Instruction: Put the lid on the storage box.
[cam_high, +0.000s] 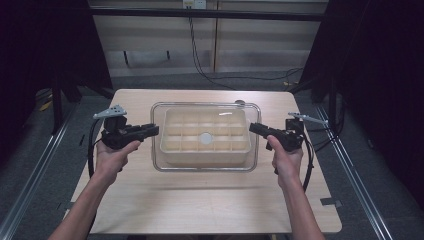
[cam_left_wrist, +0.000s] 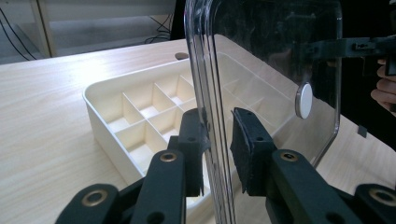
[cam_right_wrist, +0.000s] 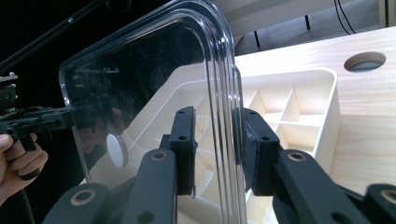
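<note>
1. The left tool (cam_high: 153, 131) sits at the left short edge of the clear, round-cornered plastic lid (cam_high: 206, 112); seen along its own black jaws (cam_left_wrist: 218, 154), the pads pinch that rim, one on each face.
2. The lid hangs level over the cream plastic organiser tray (cam_high: 172, 147), a box split into a grid of small compartments, and covers it from above. From the tool cameras there is a gap between lid and tray.
3. A small white round knob (cam_high: 205, 138) sits at the middle of the lid, above the middle of the tray; it also shows through the clear sheet (cam_left_wrist: 304, 100) (cam_right_wrist: 116, 150).
4. The tray rests on the light wood-grain table (cam_high: 210, 200), nearer the far edge than the near one.
5. A round hole (cam_right_wrist: 364, 61) in the table lies just beyond the tray's far right corner.
6. The right tool (cam_high: 253, 128) is at the lid's right short edge, its jaws (cam_right_wrist: 218, 140) clamped on that rim, opposite the left tool.
</note>
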